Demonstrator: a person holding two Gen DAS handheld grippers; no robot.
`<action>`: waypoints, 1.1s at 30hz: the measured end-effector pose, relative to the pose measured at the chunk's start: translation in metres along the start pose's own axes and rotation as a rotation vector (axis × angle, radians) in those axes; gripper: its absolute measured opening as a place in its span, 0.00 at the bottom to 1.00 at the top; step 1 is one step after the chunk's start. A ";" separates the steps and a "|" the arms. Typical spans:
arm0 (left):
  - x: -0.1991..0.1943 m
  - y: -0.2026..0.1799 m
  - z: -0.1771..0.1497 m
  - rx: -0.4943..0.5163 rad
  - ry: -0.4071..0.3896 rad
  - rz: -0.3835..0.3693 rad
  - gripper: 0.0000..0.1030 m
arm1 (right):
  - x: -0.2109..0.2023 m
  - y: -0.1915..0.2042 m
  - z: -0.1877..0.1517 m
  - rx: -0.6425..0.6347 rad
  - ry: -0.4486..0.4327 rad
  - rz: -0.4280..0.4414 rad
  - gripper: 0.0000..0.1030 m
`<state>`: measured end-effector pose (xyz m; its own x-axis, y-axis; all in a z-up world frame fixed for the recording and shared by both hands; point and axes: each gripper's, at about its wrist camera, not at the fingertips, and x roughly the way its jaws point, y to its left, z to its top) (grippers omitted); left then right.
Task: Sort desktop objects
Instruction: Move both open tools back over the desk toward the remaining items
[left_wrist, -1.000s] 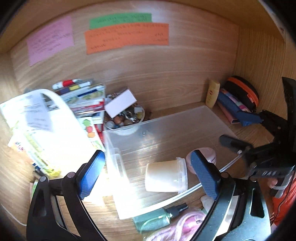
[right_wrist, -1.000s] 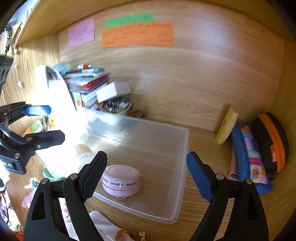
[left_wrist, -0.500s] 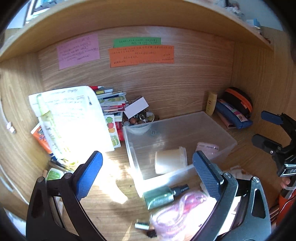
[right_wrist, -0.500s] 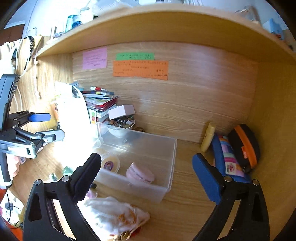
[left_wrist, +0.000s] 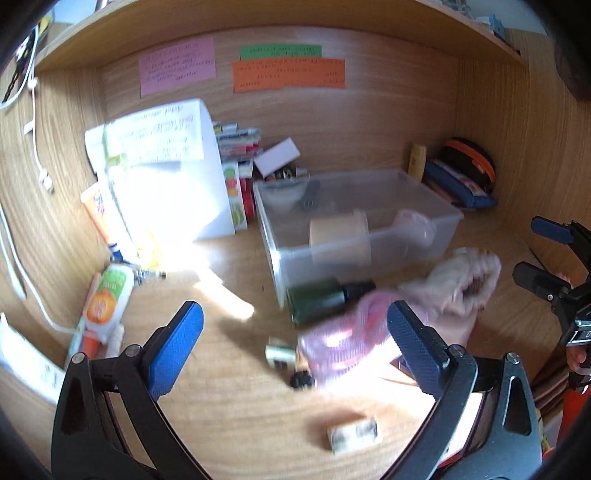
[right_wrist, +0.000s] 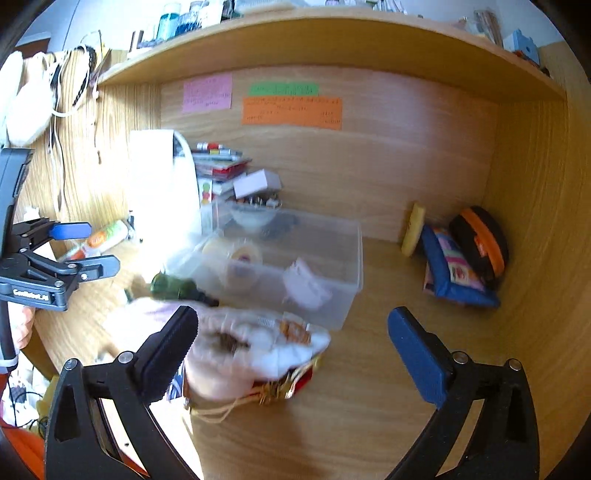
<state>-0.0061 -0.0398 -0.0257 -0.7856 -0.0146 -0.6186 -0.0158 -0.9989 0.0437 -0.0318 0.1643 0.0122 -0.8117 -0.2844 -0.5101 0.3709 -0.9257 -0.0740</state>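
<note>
A clear plastic bin (left_wrist: 436, 206) (right_wrist: 347, 295) sits on the wooden desk, holding a cream lidded jar (left_wrist: 338, 230) (right_wrist: 236, 258) and a pink round case (left_wrist: 412, 225) (right_wrist: 304, 286). In front of it lie a dark green bottle (left_wrist: 321, 299) (right_wrist: 173, 288), a pink mesh pouch (left_wrist: 340, 343), a white drawstring bag (left_wrist: 461, 288) (right_wrist: 251, 350), a small metal piece (left_wrist: 280, 354) and a small pale block (left_wrist: 352, 435). My left gripper (left_wrist: 291, 339) is open and empty above the desk front. My right gripper (right_wrist: 291, 339) is open and empty over the white bag.
A big white paper bag (left_wrist: 162, 173) and stacked books (left_wrist: 240, 147) stand at the left, with a bowl of trinkets (right_wrist: 255, 210) behind the bin. A yellow tube (right_wrist: 413, 229), blue pouch (right_wrist: 450, 273) and black-orange case (right_wrist: 480, 243) fill the right corner. Tubes (left_wrist: 107, 299) lie at the left.
Both grippers have pulled back and up from the bin, both still open and empty. More of the desk front and its loose items now shows.
</note>
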 end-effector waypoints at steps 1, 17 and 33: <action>0.000 0.000 -0.005 0.000 0.010 -0.002 0.98 | -0.001 0.002 -0.005 0.002 0.010 0.004 0.99; -0.003 -0.007 -0.072 -0.007 0.109 -0.081 0.98 | 0.017 0.074 -0.062 -0.057 0.145 0.211 0.83; 0.006 -0.013 -0.093 -0.002 0.157 -0.173 0.70 | 0.047 0.091 -0.071 -0.078 0.275 0.254 0.46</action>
<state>0.0465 -0.0305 -0.1030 -0.6654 0.1501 -0.7312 -0.1407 -0.9872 -0.0747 -0.0049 0.0844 -0.0791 -0.5419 -0.4151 -0.7308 0.5867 -0.8095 0.0248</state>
